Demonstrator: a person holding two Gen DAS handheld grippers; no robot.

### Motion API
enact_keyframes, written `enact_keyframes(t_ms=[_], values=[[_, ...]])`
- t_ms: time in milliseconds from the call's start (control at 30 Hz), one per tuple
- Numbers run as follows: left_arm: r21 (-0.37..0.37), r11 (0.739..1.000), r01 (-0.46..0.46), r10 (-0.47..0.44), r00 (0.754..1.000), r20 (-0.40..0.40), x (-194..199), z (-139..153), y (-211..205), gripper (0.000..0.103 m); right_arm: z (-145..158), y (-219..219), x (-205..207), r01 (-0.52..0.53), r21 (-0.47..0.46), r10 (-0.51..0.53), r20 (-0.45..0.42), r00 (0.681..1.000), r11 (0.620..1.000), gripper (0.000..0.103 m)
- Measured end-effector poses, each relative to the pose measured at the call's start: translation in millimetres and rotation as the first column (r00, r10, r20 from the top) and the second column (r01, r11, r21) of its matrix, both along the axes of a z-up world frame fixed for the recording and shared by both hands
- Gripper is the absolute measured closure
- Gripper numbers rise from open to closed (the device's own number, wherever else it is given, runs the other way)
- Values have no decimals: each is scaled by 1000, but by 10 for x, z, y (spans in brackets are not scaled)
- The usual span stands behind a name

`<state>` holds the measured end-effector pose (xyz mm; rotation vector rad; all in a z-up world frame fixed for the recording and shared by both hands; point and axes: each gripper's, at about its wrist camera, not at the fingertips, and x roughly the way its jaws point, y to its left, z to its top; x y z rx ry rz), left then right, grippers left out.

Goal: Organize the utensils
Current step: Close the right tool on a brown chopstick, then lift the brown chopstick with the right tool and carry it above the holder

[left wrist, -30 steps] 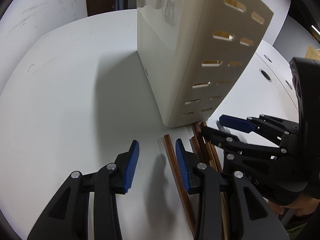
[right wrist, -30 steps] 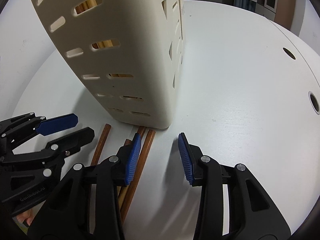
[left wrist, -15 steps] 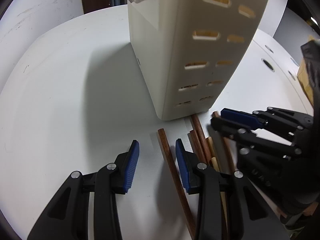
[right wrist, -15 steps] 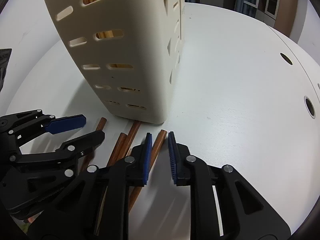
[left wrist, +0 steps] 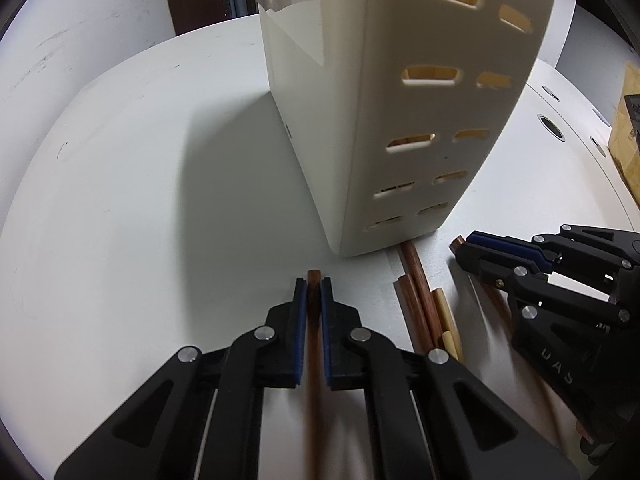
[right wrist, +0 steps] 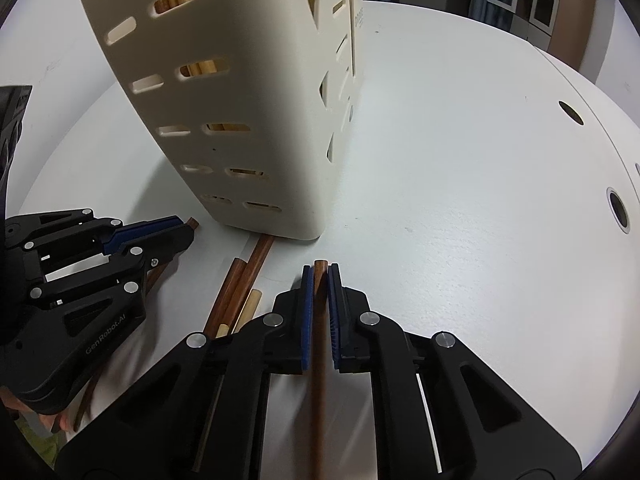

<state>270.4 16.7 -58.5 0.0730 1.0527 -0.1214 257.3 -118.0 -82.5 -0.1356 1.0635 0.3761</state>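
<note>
A tall cream slotted utensil holder [left wrist: 400, 120] [right wrist: 240, 100] stands on the white table, with pale sticks showing through its slots. Several loose chopsticks [left wrist: 420, 300] [right wrist: 240, 284], brown and one pale, lie at its foot. My left gripper [left wrist: 314, 281] [right wrist: 188, 228] is closing, its blue pads pressed on a brown chopstick [left wrist: 313, 380] that lies lengthwise between them. My right gripper [right wrist: 320, 270] [left wrist: 464, 246] is closing too, clamped on another brown chopstick [right wrist: 319, 360]. Both chopstick tips poke out just past the fingertips, pointing at the holder's base.
The round white table [right wrist: 460, 200] has cable holes [right wrist: 618, 210] [left wrist: 550, 126] near its right edge. A cardboard box [left wrist: 626, 132] stands beyond that edge. The two grippers sit close together, with the loose chopsticks between them. A second cream holder [right wrist: 354, 40] stands behind the first.
Both grippers went from open to shut, each on a brown chopstick. The left one slid sideways to centre its chopstick; the right one kept still.
</note>
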Motion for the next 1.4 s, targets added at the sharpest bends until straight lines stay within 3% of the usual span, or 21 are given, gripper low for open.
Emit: enact_keyframes(t_ms=[200, 400, 633, 900, 1400], values=[[-23, 1000, -11, 12, 999, 30, -39, 116, 71, 96, 68, -73, -8, 6, 44, -7, 17, 1000, 999, 96], [-68, 997, -30, 39, 990, 137, -240, 489, 204, 96, 338, -166, -75, 0, 101, -9, 84, 996, 995, 96], [-86, 995, -58, 79, 958, 276, -458, 912, 175, 96, 759, -274, -205, -16, 191, -19, 181, 983, 981, 96], [-94, 994, -53, 83, 933, 350, -680, 1174, 259, 96, 1057, -303, -279, -40, 219, -20, 264, 964, 975, 96], [-89, 995, -37, 75, 879, 471, -876, 1658, 29, 97, 1555, -272, -520, -99, 253, -10, 395, 919, 962, 97]])
